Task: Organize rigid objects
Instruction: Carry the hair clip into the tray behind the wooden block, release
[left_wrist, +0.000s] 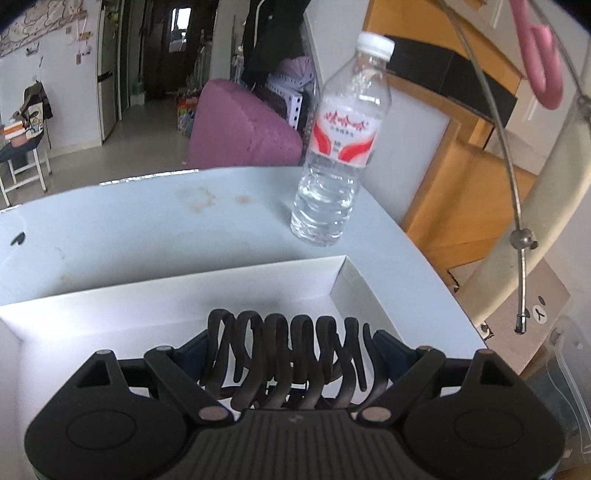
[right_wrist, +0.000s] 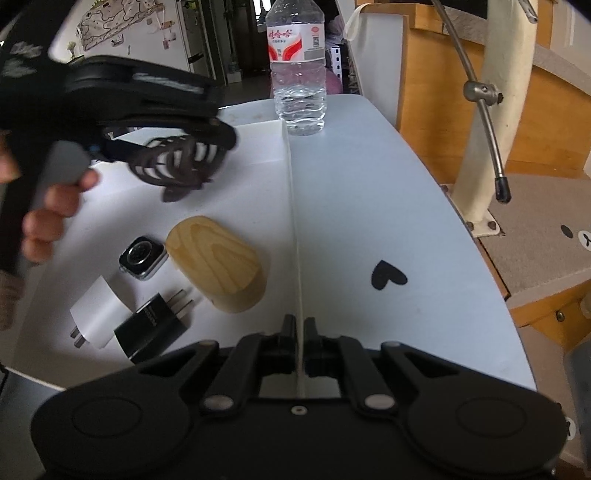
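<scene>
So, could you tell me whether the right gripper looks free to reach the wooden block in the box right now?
Probably not as it stands: the right gripper is shut on the box wall. The wooden block lies close by inside, nothing covering it, so it would need to let go first.

Daylight fills both views, soft and even, without hard shadows. The pale tabletop (left_wrist: 147, 221) reads bluish-white, and the white box (left_wrist: 110, 332) is nearly blown out on its floor. A faint grey shadow lies on the box's floor in the left wrist view. In the right wrist view the left claw (right_wrist: 173, 158) and the hand (right_wrist: 48, 214) holding it are smeared by motion blur. Fisheye distortion bends the tabletop's edges and darkens the corners. The water bottle (left_wrist: 340, 147) stays sharp, with small highlights.
</scene>
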